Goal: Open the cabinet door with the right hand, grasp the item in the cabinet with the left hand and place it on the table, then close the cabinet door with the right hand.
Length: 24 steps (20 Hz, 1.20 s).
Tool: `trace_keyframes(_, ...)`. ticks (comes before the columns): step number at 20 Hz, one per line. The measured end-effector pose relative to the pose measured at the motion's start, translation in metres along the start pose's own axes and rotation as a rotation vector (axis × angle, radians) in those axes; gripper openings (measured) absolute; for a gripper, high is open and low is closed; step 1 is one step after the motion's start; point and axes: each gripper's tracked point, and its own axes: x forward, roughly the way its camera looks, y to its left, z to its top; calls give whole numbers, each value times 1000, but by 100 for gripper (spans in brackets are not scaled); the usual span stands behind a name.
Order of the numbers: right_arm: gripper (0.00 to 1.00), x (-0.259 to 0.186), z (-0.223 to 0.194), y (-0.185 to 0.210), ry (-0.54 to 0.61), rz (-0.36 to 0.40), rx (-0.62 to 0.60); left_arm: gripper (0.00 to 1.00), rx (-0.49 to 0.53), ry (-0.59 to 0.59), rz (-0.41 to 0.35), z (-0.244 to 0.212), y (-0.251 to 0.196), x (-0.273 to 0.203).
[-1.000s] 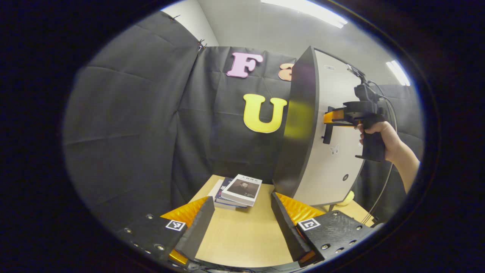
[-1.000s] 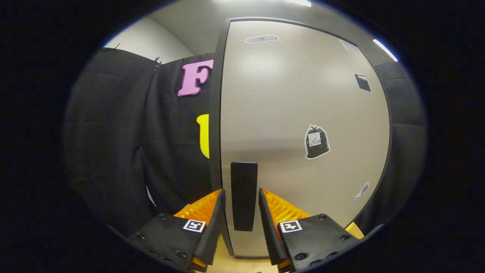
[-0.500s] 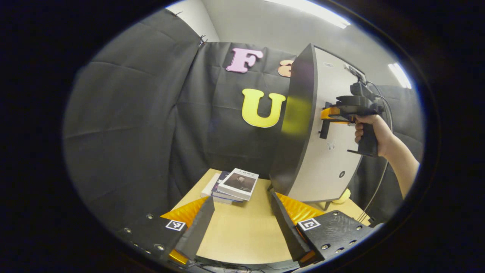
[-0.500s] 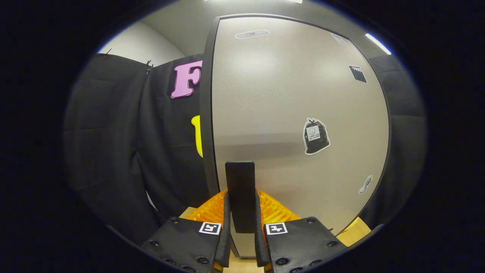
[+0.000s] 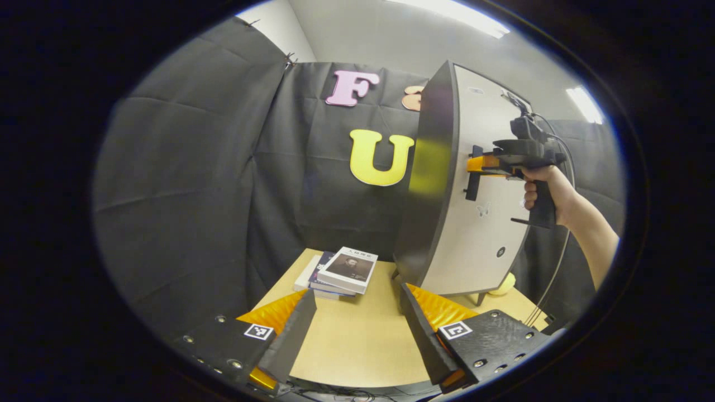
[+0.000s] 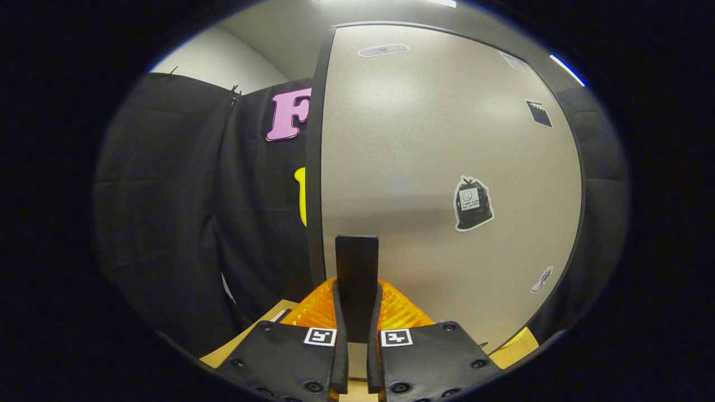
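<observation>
- Cabinet (image 5: 441,184) upright on the table (image 5: 357,340), door (image 6: 447,184) facing the right gripper, pale with a few stickers; item inside hidden behind the door.
- Stack of books (image 5: 341,272) lying at the table's far left, well apart from the cabinet.
- Right gripper (image 6: 356,335) pinching the door's dark upright handle (image 6: 356,279), both fingers pressed on its sides; seen from the left gripper view held by a hand (image 5: 544,187).
- Left gripper (image 5: 357,329) spread wide, hovering above bare tabletop, holding nothing.
</observation>
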Motion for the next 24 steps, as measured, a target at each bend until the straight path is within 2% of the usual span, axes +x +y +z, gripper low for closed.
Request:
trace_keyframes(6, 15, -22, -2, 1, 21, 47, -10, 91, -15, 14, -12, -3, -10, 1)
trace_keyframes(13, 14, -63, -6, -4, 48, 155, -16, 92, -27, 13, -3, 2, -18, -6)
trace_keyframes(18, 14, -77, -8, -11, 64, 239, -14, 90, -29, 6, 50, 2, -51, -37)
trace_keyframes(21, 15, -92, -4, -15, 64, 284, -13, 91, -34, -15, 50, 10, -77, -55)
trace_keyframes(24, 15, -93, -3, -25, 73, 334, -11, 90, 12, 1, 75, -3, -98, -70)
